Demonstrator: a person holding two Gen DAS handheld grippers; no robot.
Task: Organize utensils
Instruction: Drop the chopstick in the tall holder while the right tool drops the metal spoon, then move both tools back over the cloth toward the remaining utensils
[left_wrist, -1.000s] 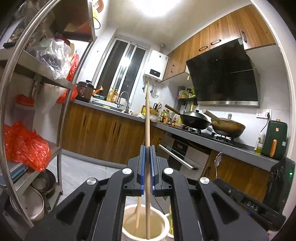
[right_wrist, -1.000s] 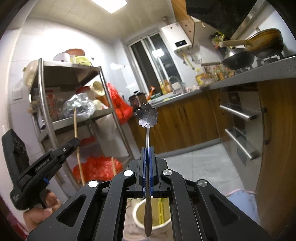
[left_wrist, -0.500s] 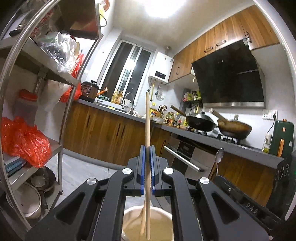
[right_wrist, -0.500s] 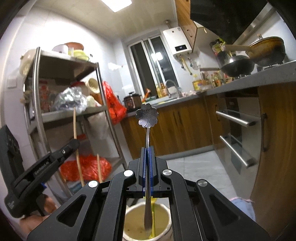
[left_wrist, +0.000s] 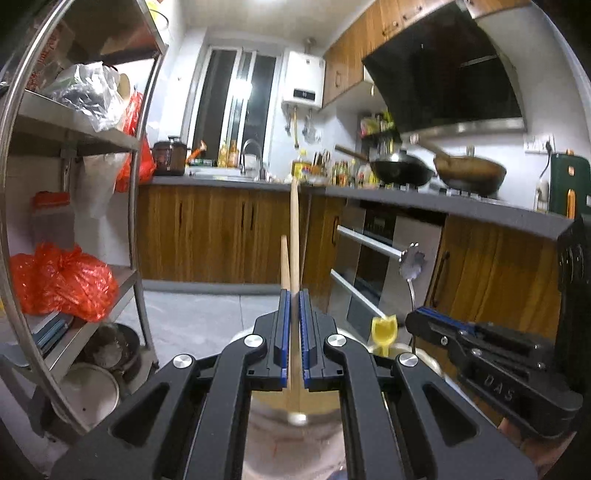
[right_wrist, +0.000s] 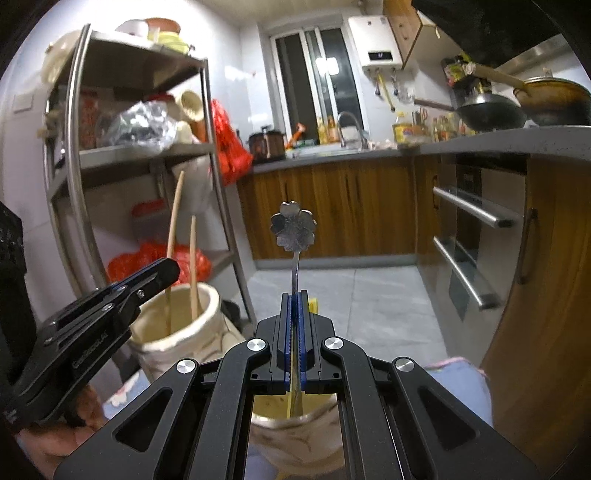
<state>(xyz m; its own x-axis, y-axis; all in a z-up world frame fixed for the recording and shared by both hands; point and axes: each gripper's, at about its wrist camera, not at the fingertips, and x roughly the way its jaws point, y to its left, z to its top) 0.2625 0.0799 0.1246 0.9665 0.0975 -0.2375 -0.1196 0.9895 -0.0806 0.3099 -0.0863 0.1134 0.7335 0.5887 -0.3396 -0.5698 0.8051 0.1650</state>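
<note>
Two handheld tools work side by side over a pair of cream crocks in a home kitchen, each lowering a utensil into its own holder. The left tool has its blue pads drawn almost together on a wooden chopstick, whose lower end hangs inside the left crock; a second chopstick already leans in that crock, just beside the first. The right tool is pinched tight on the thin stem of a flower-topped metal spoon, its bowl end down in the right crock, where a yellow utensil also stands.

The step appears to be the drop-off. It would go best with each utensil kept upright and centred over its crock mouth, lowered until the tip nears the bottom, then let go with a small parting of the jaws so nothing springs sideways. The chopstick is long and light and may tip against the rim; the spoon is top-heavy and could swing. What the crocks stand on cannot be made out, though a pale blue cloth shows beside the right one.
</note>
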